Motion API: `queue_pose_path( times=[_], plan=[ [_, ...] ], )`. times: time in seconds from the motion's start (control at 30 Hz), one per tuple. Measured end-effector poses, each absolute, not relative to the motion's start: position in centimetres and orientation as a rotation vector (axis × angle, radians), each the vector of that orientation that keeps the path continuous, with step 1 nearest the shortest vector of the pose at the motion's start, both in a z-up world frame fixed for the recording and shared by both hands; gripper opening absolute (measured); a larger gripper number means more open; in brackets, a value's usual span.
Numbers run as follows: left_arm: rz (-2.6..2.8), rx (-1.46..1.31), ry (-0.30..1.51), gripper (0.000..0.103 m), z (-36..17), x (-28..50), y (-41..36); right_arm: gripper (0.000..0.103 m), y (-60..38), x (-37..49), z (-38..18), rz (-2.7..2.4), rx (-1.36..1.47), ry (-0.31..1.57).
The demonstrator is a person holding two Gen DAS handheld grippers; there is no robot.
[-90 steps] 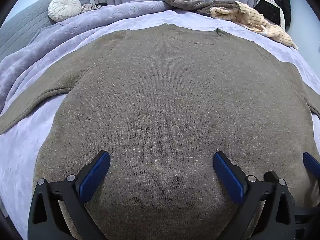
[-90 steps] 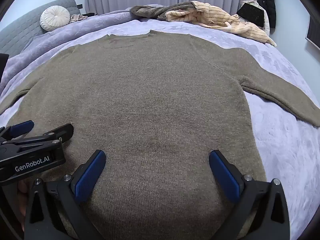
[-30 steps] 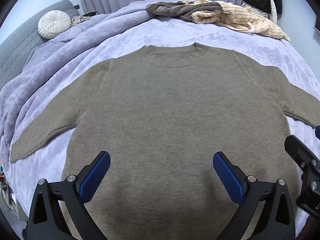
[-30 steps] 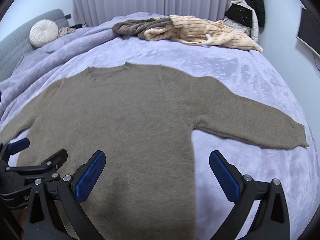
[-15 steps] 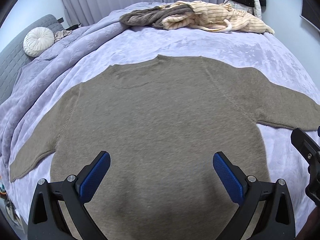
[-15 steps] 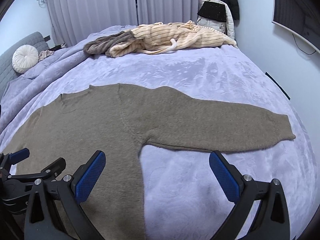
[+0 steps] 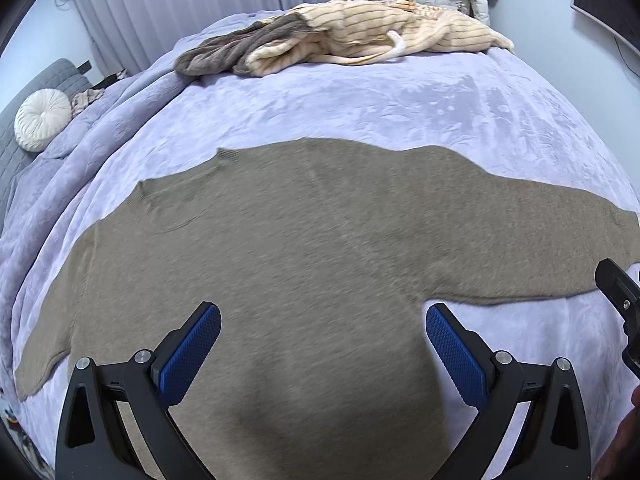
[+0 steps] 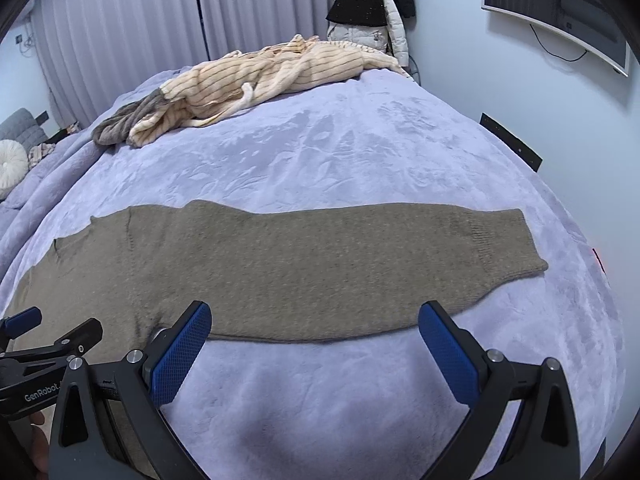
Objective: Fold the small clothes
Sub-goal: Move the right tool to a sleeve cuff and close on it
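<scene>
An olive-brown knit sweater [image 7: 288,248] lies flat on the lilac bed, both sleeves spread out sideways. My left gripper [image 7: 322,344] is open and empty, hovering over the sweater's right lower body by the armpit. My right gripper [image 8: 314,344] is open and empty, over the bed just below the right sleeve [image 8: 360,256], whose ribbed cuff [image 8: 504,240] lies to the right. The left gripper's body shows at the right wrist view's lower left [image 8: 44,352].
A pile of cream striped and grey-brown clothes [image 7: 340,36] lies at the bed's far side. A round white cushion [image 7: 42,120] sits by the grey headboard at left. Jackets [image 8: 368,20] hang in the corner; a screen [image 8: 560,12] hangs on the right wall.
Both grippers have pulled back from the sweater's hem and swung right. The right sleeve and cuff have come fully into the right wrist view. Both stay open.
</scene>
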State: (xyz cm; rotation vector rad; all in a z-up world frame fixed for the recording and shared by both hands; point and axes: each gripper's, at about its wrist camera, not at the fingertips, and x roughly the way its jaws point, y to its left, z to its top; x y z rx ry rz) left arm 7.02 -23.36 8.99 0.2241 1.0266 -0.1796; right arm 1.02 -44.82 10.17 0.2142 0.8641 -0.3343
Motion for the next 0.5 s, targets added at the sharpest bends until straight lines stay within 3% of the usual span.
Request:
queue_pose_path(
  times=[0.5],
  plan=[
    [-0.272, 0.269, 1.044, 0.103, 7.5, 8.8, -32.5, 0.103, -57.8, -1.8, 6.9, -0.508, 0.380, 0.891]
  ],
)
